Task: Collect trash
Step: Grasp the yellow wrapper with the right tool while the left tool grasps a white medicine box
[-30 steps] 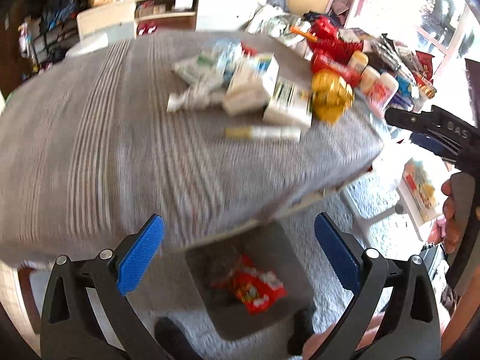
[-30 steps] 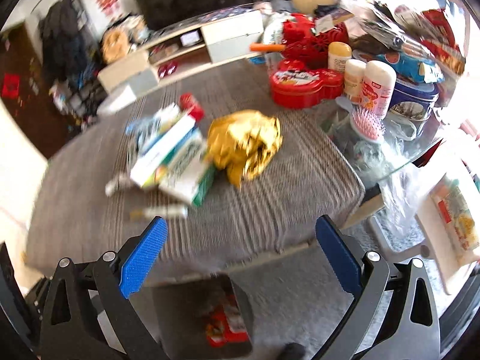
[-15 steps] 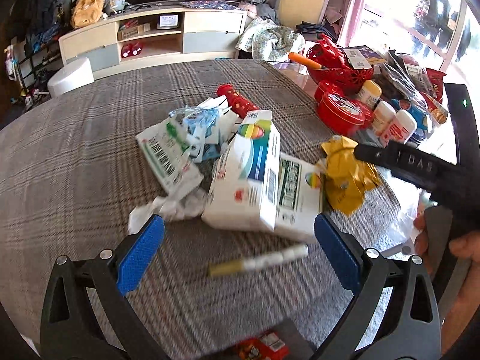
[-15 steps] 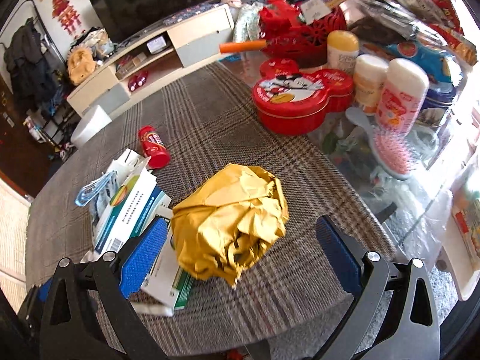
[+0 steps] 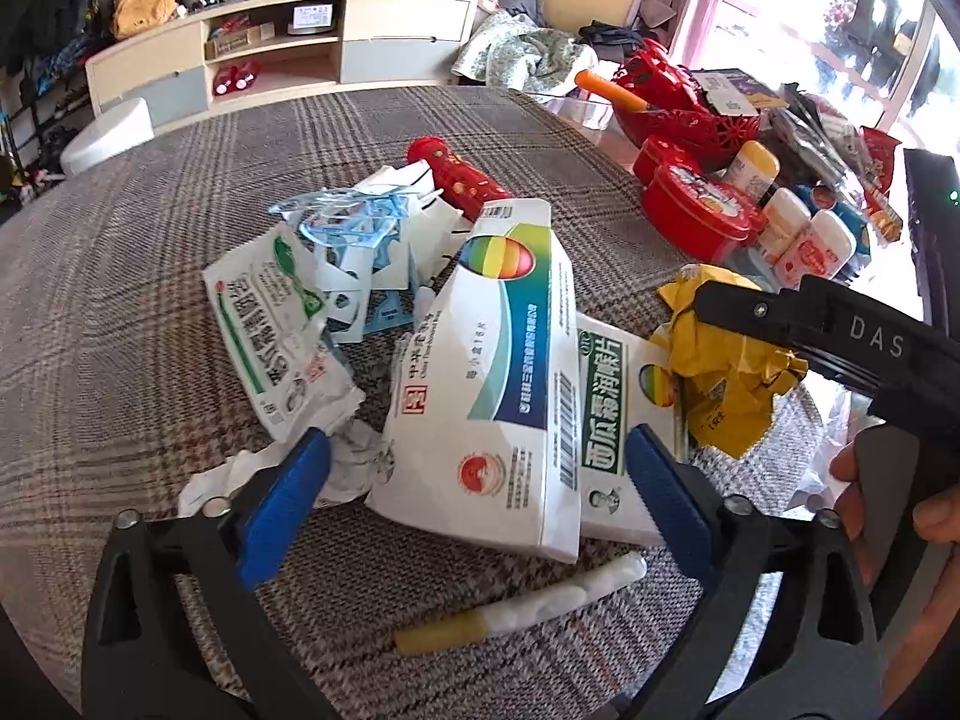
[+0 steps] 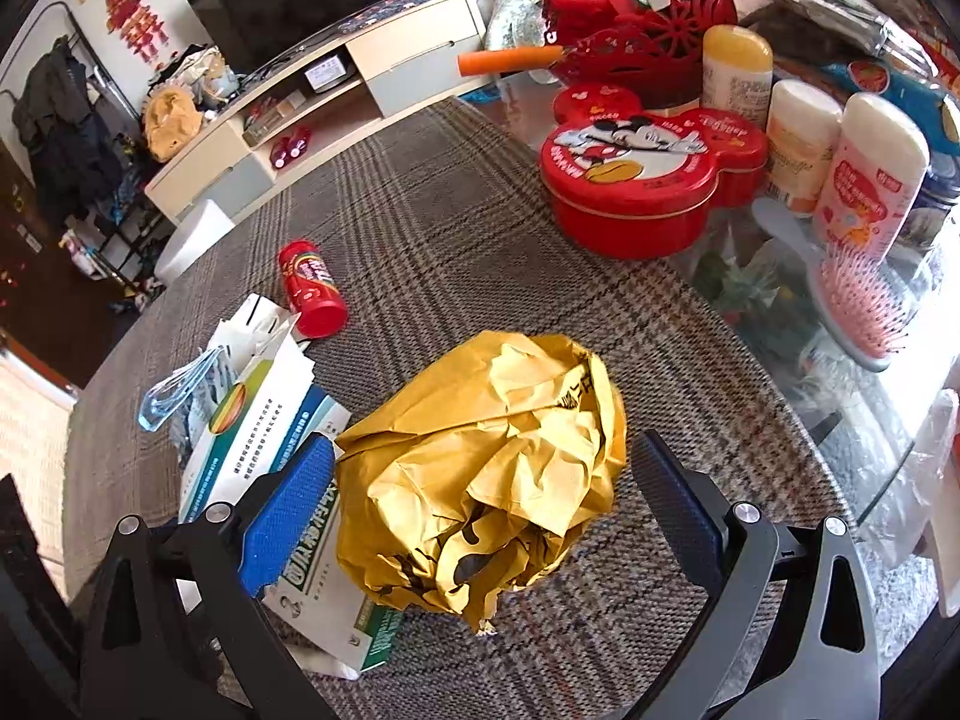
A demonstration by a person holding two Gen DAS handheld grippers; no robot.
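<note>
While most of the trash is uncollected on the grey plaid tablecloth [image 5: 150,252], both grippers sit low over the pile. The right gripper [image 6: 483,495] is wide open, its blue-padded jaws on either side of a crumpled yellow paper ball [image 6: 486,480], not yet squeezing it. The left gripper [image 5: 477,471], also wide open and empty, straddles a white cardboard medicine box [image 5: 498,384]. A torn white wrapper [image 5: 270,324], red tube [image 5: 459,180] and pale marker pen [image 5: 522,609] lie close by.
</note>
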